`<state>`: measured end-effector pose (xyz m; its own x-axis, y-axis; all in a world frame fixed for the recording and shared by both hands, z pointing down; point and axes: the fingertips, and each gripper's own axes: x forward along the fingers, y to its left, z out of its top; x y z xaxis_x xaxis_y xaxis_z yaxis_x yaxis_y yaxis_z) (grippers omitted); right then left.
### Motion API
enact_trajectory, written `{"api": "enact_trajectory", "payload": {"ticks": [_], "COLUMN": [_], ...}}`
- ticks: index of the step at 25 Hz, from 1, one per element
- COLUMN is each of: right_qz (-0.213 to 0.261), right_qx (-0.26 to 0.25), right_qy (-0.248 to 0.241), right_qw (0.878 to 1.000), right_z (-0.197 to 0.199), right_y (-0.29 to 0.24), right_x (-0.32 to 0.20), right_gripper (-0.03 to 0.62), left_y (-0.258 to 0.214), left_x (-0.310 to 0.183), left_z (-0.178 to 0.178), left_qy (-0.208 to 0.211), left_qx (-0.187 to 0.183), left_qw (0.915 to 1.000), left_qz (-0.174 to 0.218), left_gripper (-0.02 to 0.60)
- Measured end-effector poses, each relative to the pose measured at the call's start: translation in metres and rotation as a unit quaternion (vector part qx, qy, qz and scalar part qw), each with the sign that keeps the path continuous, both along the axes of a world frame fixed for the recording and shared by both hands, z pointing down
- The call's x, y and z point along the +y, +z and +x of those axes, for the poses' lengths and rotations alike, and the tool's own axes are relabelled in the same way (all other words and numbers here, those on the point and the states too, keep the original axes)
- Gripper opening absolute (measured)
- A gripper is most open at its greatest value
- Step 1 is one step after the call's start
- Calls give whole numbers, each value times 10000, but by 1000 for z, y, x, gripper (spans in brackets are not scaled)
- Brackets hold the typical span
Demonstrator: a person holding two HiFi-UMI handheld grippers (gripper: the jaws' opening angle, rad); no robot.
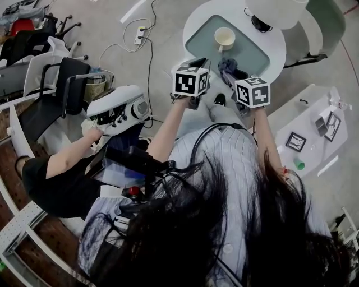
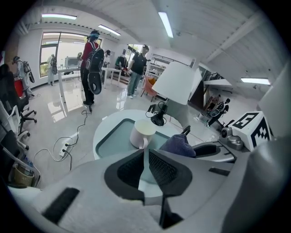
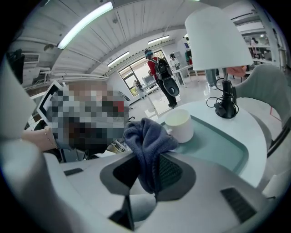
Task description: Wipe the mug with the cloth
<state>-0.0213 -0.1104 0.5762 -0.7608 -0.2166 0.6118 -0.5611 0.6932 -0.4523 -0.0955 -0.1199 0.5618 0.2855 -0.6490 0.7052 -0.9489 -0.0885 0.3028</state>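
- Round white table [image 1: 196,19] with a teal inset mat [image 1: 247,53] fills the upper middle of the head view, in a bright open workroom with a pale floor.
- The mug [image 1: 224,38] stands upright on the mat's upper left part, cream-coloured and untouched, well ahead of both tongs.
- The cloth [image 1: 227,67], dark blue and bunched, is clamped in the right gripper [image 1: 233,75]. It bulges above the jaws and hangs down between them in the right gripper view.
- The left gripper [image 1: 196,63] is drawn almost together with only a slim gap and nothing between the jaws. Its view lines up on the mug's handle.
- To wipe well, the mug probably needs steadying first. The left gripper would have to spread and take the handle or rim, or the mug may slide or tip.
- The loose bulge of cloth, not the hard jaw tips, should meet the wall. The grip looks deep enough to hold through rubbing.
- The lamp [image 1: 275,11] stands just beyond the mat at the top of the frame, with its cord on the tabletop. A wide sweep could catch it.
- A grey chair [image 1: 328,22] sits at the upper right, while a power strip [image 1: 139,35] and cables lie on the floor at the upper left.
- A seated person [image 1: 61,168] with a white device [image 1: 120,109] is close on the left, clear of the reach.
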Motion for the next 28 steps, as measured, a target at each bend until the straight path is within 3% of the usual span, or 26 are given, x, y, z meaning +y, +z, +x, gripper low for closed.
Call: {"api": "enact_trajectory", "payload": {"ticks": [10,22,28], "right_qz": [12,95,158], "right_qx": [6,-76,-82], "right_qy": [-51,337,337], "right_qw": [10000,9994,9993], "right_z": [-6,-19,-14], "right_y": [-4,-24,-28], "right_x": [28,99,141], "right_gripper": [98,98,98], "left_y": [-5,-22,-29], "left_x": [41,121,158], "left_z": [7,9,20], "left_qy": [45,651,755], "left_qx": [128,-28,-99], "left_qw": [9999,9976,9963], "left_qz": [24,249,392], "left_gripper": [49,49,49]}}
